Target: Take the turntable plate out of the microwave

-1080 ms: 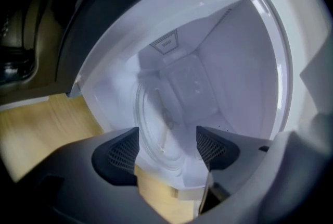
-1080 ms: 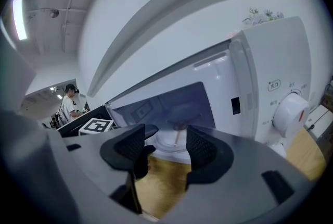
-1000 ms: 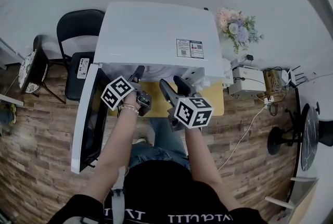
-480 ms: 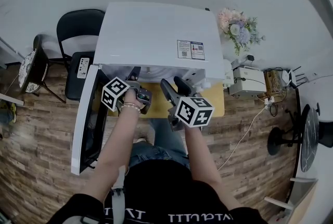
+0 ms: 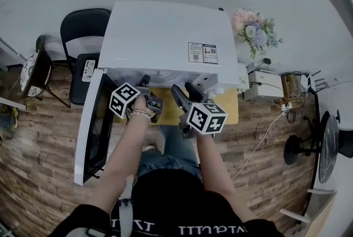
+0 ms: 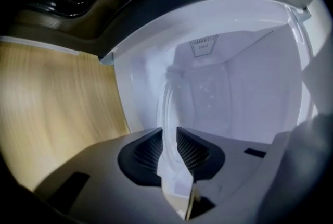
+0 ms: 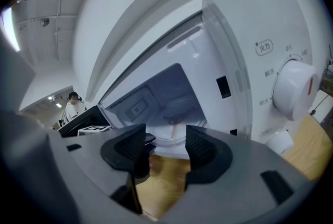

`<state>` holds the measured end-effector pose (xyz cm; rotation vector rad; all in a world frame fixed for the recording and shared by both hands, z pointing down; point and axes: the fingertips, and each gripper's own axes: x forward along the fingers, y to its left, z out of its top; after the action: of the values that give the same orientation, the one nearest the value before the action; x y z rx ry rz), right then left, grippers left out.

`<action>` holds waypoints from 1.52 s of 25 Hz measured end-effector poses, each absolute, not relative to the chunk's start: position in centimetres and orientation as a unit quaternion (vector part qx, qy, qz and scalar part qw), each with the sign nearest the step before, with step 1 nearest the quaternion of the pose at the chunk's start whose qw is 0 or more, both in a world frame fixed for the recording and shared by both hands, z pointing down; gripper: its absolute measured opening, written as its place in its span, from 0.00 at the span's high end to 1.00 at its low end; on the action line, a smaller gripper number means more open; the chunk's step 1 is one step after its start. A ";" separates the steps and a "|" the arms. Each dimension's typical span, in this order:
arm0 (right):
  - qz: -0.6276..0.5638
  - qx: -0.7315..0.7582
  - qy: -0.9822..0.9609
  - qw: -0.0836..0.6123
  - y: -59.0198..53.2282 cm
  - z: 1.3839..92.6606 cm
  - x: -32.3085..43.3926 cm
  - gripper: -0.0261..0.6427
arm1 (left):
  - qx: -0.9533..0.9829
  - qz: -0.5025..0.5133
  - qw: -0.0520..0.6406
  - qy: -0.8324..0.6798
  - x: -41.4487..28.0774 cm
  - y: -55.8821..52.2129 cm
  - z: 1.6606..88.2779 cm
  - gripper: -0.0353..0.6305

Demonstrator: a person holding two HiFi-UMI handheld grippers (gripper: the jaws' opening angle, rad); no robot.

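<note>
Planking is covering the floor (image 5: 44, 175), and a light wooden desk (image 5: 227, 112) is carrying a white microwave (image 5: 165, 37) whose door (image 5: 91, 125) is hanging open to the left. A black chair (image 5: 83, 32) is standing on one side and a bunch of flowers (image 5: 253, 26) on the other. The person is stretching both forearms towards the oven mouth, with each tool tilting slightly downward. The left tool (image 6: 169, 137) is reaching into the cavity; its jaws have just been closing and are now pinching the rim of the clear turntable plate (image 6: 167, 108), which is sitting inside the microwave and showing edge-on between the ribbed pads. The right tool (image 7: 165, 139) is hovering just outside the opening – jaws spread wide, holding nothing, with only bare desk showing between them.
</note>
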<state>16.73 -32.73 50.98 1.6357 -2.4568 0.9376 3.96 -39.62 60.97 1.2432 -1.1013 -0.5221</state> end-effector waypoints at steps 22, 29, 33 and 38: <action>0.475 0.492 -0.719 -0.124 -34.5 55.5 14.9 0.61 | 0.556 -0.272 0.652 -0.437 3.5 -37.7 58.0 0.91; 0.549 0.473 -0.656 -0.209 -36.0 57.3 14.6 0.62 | 0.555 -0.267 0.655 -0.438 3.4 -37.3 58.6 0.91; 0.580 0.460 -0.622 -0.256 -36.9 57.9 14.6 0.64 | 0.557 -0.266 0.656 -0.434 3.8 -37.3 58.5 0.91; 0.598 0.447 -0.599 -0.291 -37.7 58.5 14.5 0.70 | 0.559 -0.266 0.661 -0.424 3.7 -37.3 58.4 0.91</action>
<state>14.50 -37.66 58.51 1.7418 -2.3356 2.3324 3.74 -37.33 58.44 1.2642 -0.9601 -0.6024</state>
